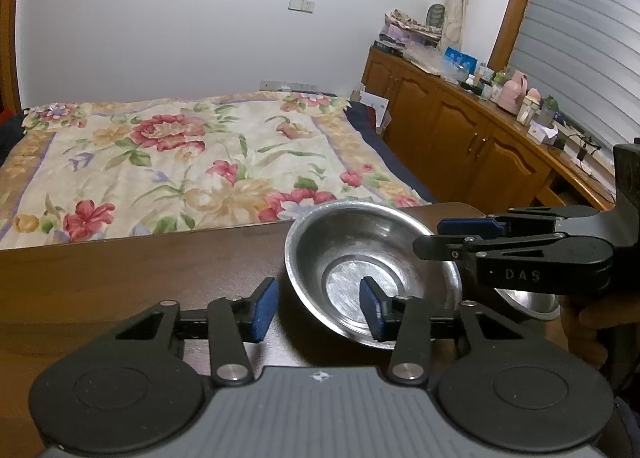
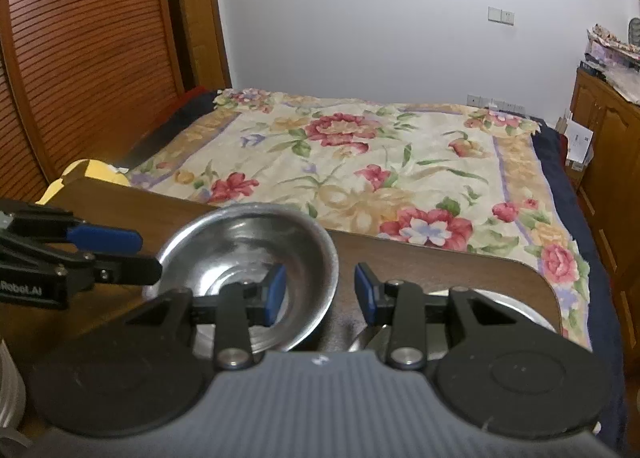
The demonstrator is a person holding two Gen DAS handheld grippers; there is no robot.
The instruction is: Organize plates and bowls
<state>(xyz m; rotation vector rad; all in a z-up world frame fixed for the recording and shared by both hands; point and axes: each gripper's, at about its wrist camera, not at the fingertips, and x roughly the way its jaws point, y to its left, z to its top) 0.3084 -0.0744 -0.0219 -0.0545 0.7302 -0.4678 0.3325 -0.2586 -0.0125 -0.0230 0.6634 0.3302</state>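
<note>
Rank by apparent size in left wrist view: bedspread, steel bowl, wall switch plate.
1. floral bedspread, the largest by far.
2. steel bowl, though it sits close to the camera, which inflates it.
3. wall switch plate, the smallest, on the far wall.

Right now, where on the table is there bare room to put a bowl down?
Bare wood lies left of the steel bowl, out to the table edge by the bed. Right of it is crowded: another steel dish and both grippers, left and right.
</note>
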